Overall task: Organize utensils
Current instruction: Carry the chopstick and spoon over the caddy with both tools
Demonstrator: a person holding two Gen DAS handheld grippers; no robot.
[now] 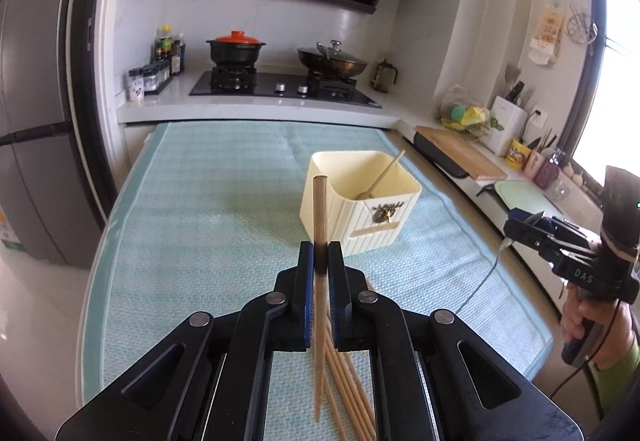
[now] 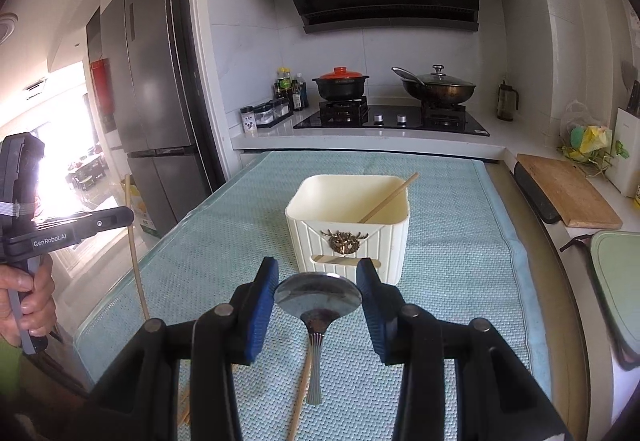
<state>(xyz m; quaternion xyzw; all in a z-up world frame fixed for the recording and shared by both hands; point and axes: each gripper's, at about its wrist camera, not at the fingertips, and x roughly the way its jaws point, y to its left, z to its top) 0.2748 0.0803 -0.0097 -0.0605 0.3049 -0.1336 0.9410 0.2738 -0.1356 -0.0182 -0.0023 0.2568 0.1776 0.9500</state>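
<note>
My left gripper (image 1: 320, 253) is shut on a wooden chopstick (image 1: 320, 209), held nearly upright above the mat, its top in front of the cream utensil holder (image 1: 360, 201). Another chopstick (image 1: 386, 173) leans inside that holder. Several loose chopsticks (image 1: 348, 381) lie on the mat beneath the left gripper. My right gripper (image 2: 318, 273) is shut on the bowl of a metal spoon (image 2: 318, 297), whose handle hangs down toward me, just in front of the holder (image 2: 348, 237). The left gripper (image 2: 128, 217) with its chopstick (image 2: 134, 261) shows at the left edge of the right wrist view.
A light-blue mat (image 1: 200, 221) covers the table. Behind it stand a stove with a red-lidded pot (image 1: 236, 49) and a wok (image 1: 332, 61). A cutting board (image 2: 568, 189) lies on the right counter, a fridge (image 2: 152, 81) stands at left. A loose chopstick (image 2: 300, 393) lies under the spoon.
</note>
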